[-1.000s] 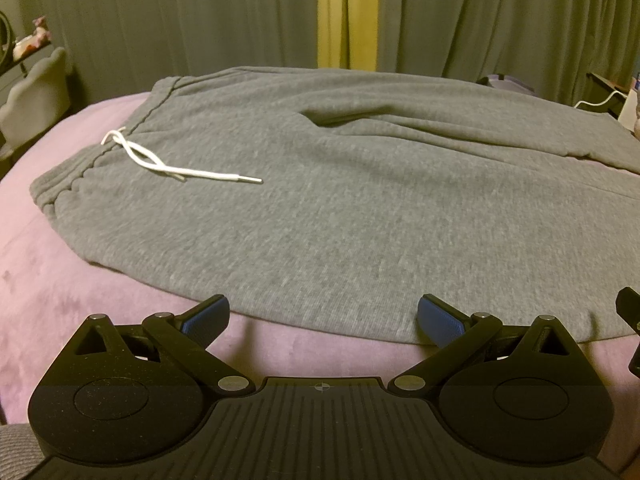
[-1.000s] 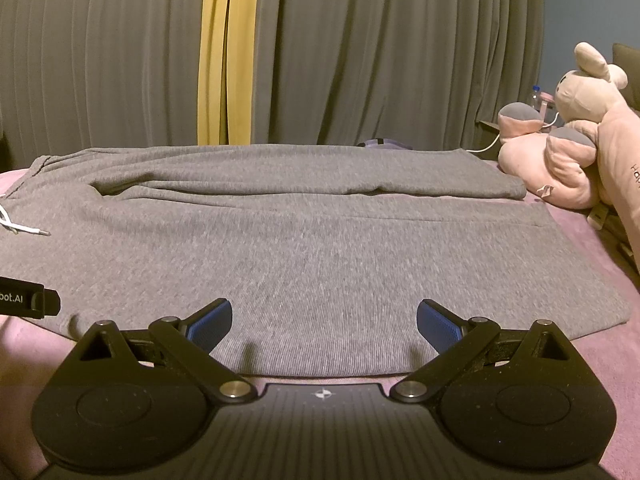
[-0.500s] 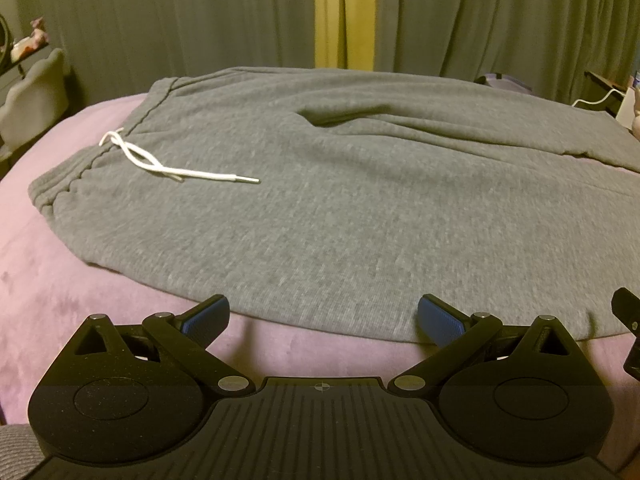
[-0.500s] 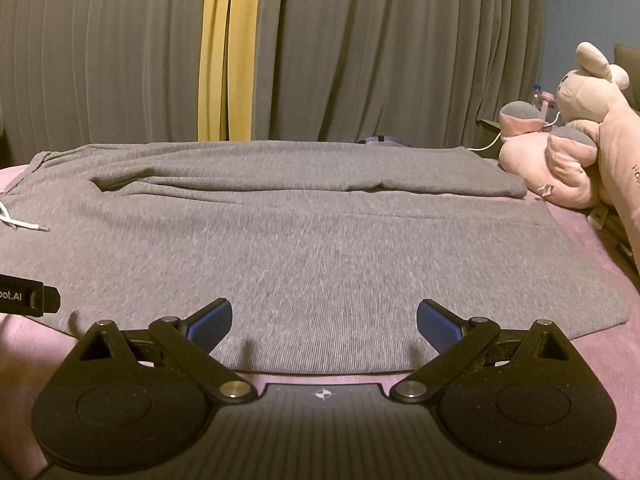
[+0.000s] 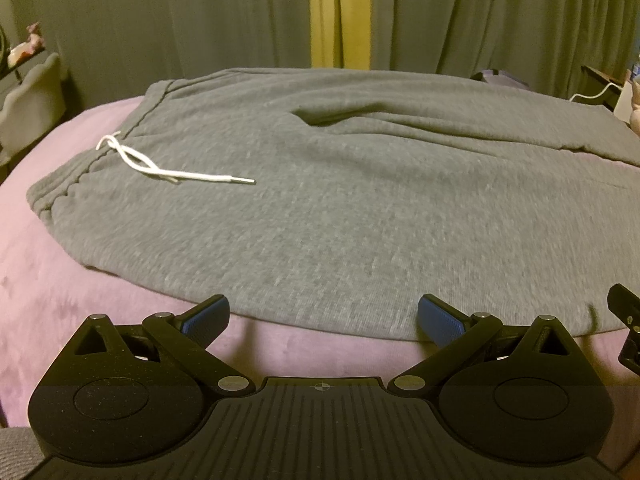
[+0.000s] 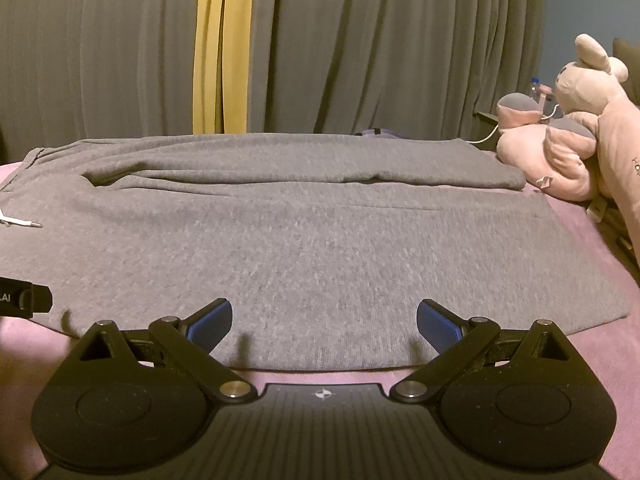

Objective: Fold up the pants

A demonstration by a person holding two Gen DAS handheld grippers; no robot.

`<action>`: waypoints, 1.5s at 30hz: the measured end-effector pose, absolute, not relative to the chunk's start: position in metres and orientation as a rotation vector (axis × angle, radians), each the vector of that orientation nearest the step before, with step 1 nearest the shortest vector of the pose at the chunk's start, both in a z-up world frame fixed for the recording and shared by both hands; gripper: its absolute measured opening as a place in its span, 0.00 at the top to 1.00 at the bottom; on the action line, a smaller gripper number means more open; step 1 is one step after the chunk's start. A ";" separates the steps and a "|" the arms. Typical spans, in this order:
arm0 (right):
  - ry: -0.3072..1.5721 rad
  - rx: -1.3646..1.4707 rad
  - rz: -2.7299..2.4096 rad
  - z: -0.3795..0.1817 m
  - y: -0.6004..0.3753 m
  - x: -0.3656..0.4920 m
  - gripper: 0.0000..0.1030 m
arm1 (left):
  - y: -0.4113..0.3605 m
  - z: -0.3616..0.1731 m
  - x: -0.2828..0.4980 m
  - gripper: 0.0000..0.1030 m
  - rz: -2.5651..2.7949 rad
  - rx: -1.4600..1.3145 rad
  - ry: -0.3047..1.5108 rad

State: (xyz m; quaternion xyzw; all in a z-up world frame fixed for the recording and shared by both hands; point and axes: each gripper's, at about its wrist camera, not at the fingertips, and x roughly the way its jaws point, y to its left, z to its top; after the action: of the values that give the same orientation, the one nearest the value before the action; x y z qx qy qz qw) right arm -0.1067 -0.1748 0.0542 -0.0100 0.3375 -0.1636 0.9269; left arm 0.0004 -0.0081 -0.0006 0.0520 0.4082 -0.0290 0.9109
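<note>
A: Where do the pants (image 5: 340,208) lie?

B: The grey pants are spread flat across the pink bedcover (image 5: 60,280), waistband to the left and legs running off to the right. The white drawstring (image 5: 160,168) lies loose on the cloth near the waistband.

A: And the left gripper (image 5: 323,318)?

B: It sits low at the near edge of the pants, jaws spread wide, holding nothing. The hem of the cloth runs just ahead of its blue pads (image 5: 206,318), with a strip of bedcover showing between them.

A: The right gripper (image 6: 324,320)?

B: Its jaws are also wide apart and empty. From its own camera the near edge of the pants lies between and just in front of its blue pads (image 6: 440,326), which seem to overlap the cloth edge; whether they touch it cannot be told.

A: Are the two tools close?

B: Side by side along the same edge; each shows at the rim of the other's view.

A: Anything else?

B: Pink plush toys (image 6: 568,148) rest beyond the leg ends, and grey curtains (image 6: 360,40) hang behind the bed.
</note>
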 end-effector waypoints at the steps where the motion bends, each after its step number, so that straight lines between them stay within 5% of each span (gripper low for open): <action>1: 0.693 -0.022 -0.335 0.054 -0.175 -0.107 0.04 | -0.008 -0.001 0.001 0.00 -0.059 0.108 0.843; 30: 0.732 -0.008 -0.363 0.031 -0.198 -0.074 0.04 | -0.012 0.002 0.006 0.00 -0.038 0.129 0.894; 36: 0.686 0.154 -0.445 0.041 -0.243 -0.034 0.04 | -0.019 0.034 0.036 0.00 0.015 0.124 0.787; 45: 1.053 0.371 -0.381 0.023 -0.321 0.041 0.03 | -0.028 0.023 0.155 0.00 0.226 0.108 0.693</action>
State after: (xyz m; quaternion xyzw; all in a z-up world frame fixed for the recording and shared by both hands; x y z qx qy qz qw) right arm 0.0412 -0.3206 0.0228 0.1751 0.4965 -0.1798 0.8310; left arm 0.1552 -0.0279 0.0233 0.0527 0.3385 0.1106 0.9329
